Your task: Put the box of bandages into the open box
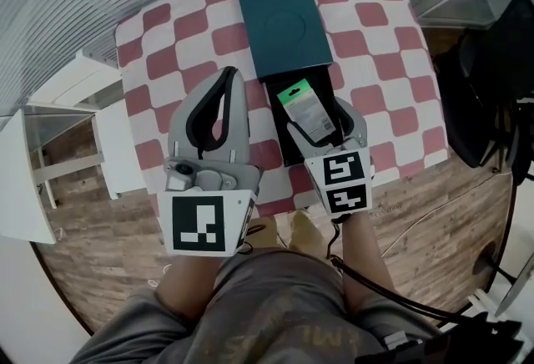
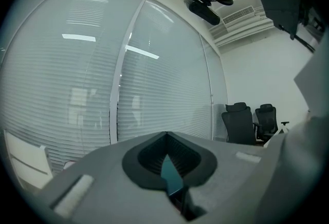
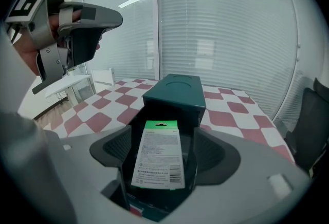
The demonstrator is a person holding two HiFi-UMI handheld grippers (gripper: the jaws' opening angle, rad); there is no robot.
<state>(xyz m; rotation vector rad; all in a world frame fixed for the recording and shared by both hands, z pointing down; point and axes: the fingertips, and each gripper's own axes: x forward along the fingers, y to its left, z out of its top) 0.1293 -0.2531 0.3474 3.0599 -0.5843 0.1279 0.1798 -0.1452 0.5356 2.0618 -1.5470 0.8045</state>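
Observation:
The box of bandages (image 1: 307, 110), white with a green end, lies flat in the black tray of the open box (image 1: 279, 145), turned a little off the tray's line. My right gripper (image 1: 316, 113) is low over the tray with its jaws open either side of the bandage box. In the right gripper view a dark gap shows on both sides of the bandage box (image 3: 158, 159) between my right gripper's (image 3: 163, 129) jaws. The dark teal lid (image 1: 279, 20) covers the far half. My left gripper (image 1: 234, 74) is raised at the left, shut and empty, its tips meeting (image 2: 164, 134).
The red-and-white checked table (image 1: 375, 45) ends just before my knees. A white shelf unit (image 1: 75, 103) stands left of it and a black office chair (image 1: 492, 95) right. My left gripper (image 3: 72, 28) hangs high at the left in the right gripper view.

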